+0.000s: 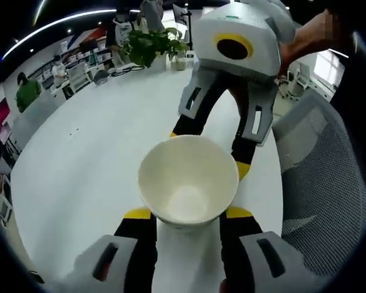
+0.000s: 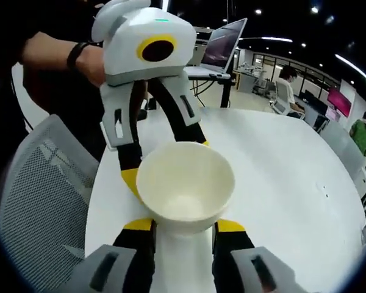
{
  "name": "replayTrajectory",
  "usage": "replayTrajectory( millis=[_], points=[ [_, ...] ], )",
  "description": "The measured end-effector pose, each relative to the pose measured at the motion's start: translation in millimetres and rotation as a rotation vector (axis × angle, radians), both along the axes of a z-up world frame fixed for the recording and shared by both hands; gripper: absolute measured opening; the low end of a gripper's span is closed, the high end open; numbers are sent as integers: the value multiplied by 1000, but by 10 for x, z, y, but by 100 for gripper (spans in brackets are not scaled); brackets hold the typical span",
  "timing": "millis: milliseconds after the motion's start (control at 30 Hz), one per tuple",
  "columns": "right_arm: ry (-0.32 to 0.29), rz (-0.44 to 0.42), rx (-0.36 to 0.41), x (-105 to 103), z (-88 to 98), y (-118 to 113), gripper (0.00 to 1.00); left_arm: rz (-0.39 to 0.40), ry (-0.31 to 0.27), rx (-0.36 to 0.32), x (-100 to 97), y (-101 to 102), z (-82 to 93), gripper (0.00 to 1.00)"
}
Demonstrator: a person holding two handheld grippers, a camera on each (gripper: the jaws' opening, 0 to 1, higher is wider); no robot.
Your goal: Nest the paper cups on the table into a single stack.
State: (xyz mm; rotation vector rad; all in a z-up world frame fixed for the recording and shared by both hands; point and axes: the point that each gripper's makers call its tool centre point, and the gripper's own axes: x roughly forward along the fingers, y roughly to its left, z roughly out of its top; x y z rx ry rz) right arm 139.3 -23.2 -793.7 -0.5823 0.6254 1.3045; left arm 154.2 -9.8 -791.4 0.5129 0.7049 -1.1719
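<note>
You have one white paper cup [image 1: 188,181] [image 2: 185,179], upright, mouth open toward you, empty inside, above the white table [image 1: 91,159] [image 2: 280,177].

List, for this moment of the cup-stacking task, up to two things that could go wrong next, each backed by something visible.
1. Both grippers meet at one paper cup: the left gripper from one side, the right gripper from the other. Uneven pulls might crush its thin wall.
2. The cup is close to the edge of the white table, beside the mesh chair. If it slips free, it could fall off the table.
</note>
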Motion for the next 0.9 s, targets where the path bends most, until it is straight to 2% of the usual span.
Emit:
replayTrajectory(
  millis=[100, 200, 567, 800, 900],
  points=[
    [-5, -1, -2, 72, 48, -25, 34, -4, -2, -4, 97, -36, -2, 38],
    [-10, -8, -6, 271, 52, -92, 34, -11, -6, -2, 217, -68, 16, 38],
    [-31, -34, -26, 792, 27, -269, 34, -22, -15, -10, 699, -239, 70, 38],
    [-21, -50, -39, 921, -5, -350, 34, -24, -6, -4, 914, -319, 11, 37],
    [-17, -53, -45, 964, -25, -391, 34, -30, -2, 2, 904, -328, -3, 37]
  ],
)
